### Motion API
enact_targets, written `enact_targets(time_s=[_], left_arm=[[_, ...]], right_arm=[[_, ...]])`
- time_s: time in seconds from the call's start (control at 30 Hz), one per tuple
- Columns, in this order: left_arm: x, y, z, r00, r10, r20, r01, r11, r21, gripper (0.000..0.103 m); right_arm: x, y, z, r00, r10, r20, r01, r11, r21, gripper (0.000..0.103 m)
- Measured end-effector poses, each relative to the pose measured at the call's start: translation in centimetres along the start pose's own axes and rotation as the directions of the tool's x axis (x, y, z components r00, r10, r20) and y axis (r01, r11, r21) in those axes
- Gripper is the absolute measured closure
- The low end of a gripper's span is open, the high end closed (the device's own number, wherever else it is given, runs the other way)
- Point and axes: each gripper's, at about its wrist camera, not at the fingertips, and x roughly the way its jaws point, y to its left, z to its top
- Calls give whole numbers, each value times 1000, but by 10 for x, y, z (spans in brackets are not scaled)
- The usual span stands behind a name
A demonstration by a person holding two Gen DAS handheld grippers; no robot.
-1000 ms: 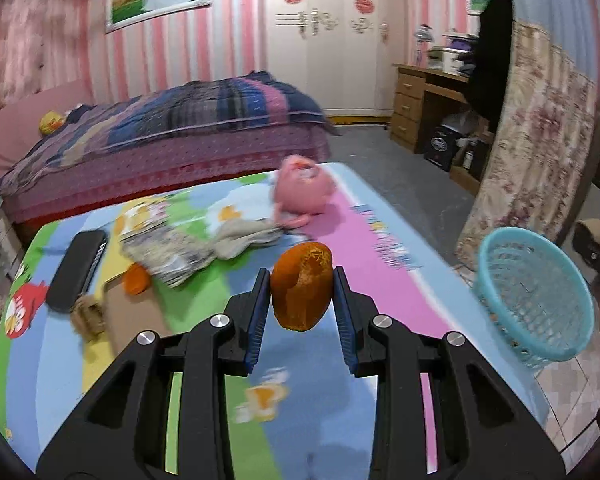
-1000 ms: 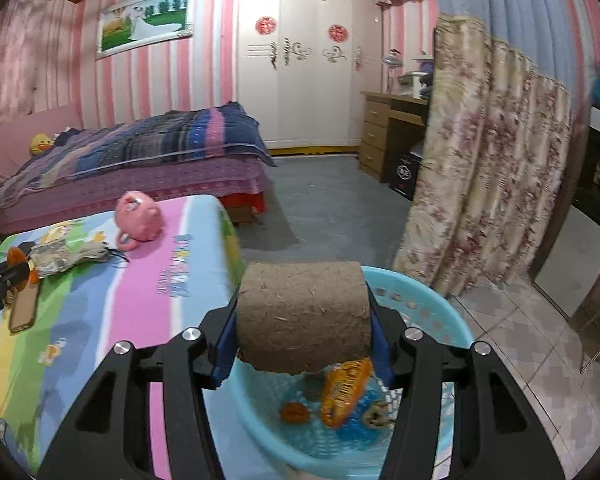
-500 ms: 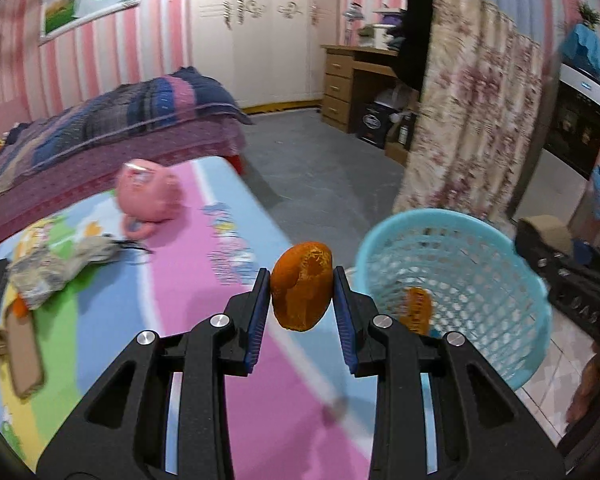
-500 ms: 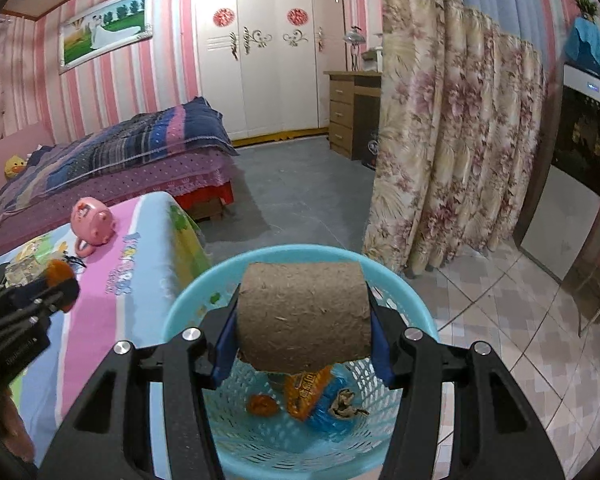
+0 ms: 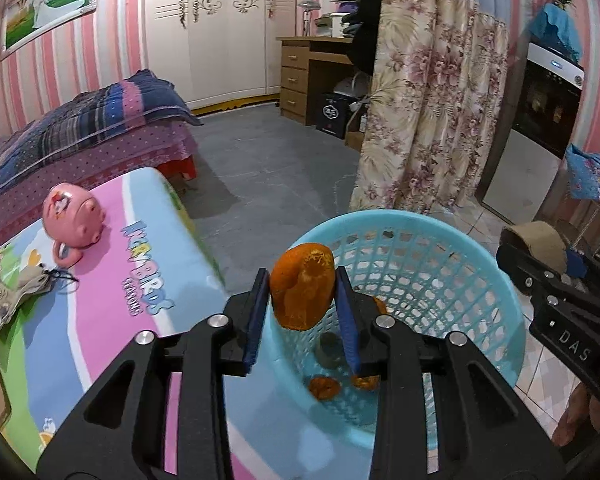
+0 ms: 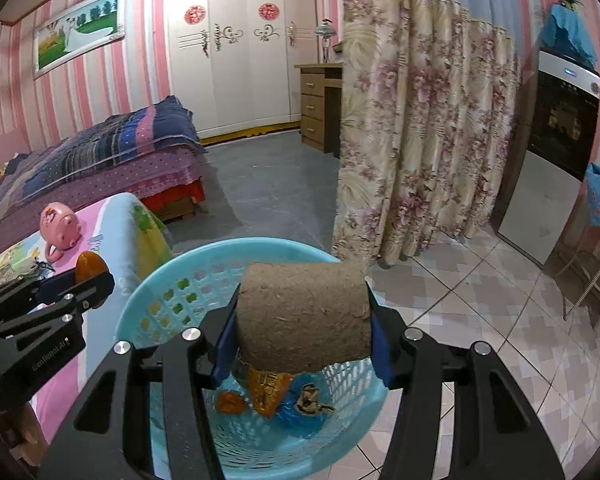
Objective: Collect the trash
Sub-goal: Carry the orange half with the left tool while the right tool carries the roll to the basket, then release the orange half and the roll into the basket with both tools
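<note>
Over by the floral curtain (image 6: 428, 140), biggest thing going is the bed (image 5: 80, 128) with its striped quilt, back against the pink wall. Closer in, the bench (image 5: 112, 300) under a colourful cartoon cover carries a pink piggy bank (image 5: 74, 216) and some crumpled wrappers (image 5: 8, 300) near its left edge. Just beside the bench's corner sits the light blue basket (image 6: 156, 292), on the tiled floor, already with an orange snack bag (image 6: 268, 392), a bit of orange peel (image 6: 230, 402) and some blue wrapper stuff at the bottom.

Both grippers are over that basket. The right gripper (image 6: 304, 328) is closed snugly on a brown cardboard roll (image 6: 304, 316), held sideways above the basket's middle, both blue pads pressed against its ends. The left gripper (image 5: 302, 300) is clamped on a chunk of orange peel (image 5: 302, 292), sitting upright between its pads, hanging right above the basket's near rim on the bench side.
</note>
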Motion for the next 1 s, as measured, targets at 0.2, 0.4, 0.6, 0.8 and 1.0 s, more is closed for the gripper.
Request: enact_targets(time_s=[0.2, 0.4, 0.6, 0.8, 1.0], left_arm=[[-1, -1, -1, 999, 27, 17, -28, 999, 18, 24], [-9, 20, -7, 996, 88, 28, -88, 996, 8, 18], [-28, 50, -15, 985, 162, 50, -161, 987, -22, 12], [-46, 81, -28, 974, 222, 43, -219, 974, -65, 8], [-66, 109, -40, 962, 271, 40, -266, 958, -106, 8]], right_arm=[[0, -2, 1, 1000, -1, 4, 1, 1000, 5, 49], [2, 0, 0, 1000, -2, -5, 2, 1000, -7, 49], [9, 6, -2, 1000, -3, -24, 2, 1000, -18, 49], [14, 21, -2, 999, 7, -31, -8, 999, -41, 49], [13, 27, 0, 1000, -13, -18, 12, 999, -41, 28]])
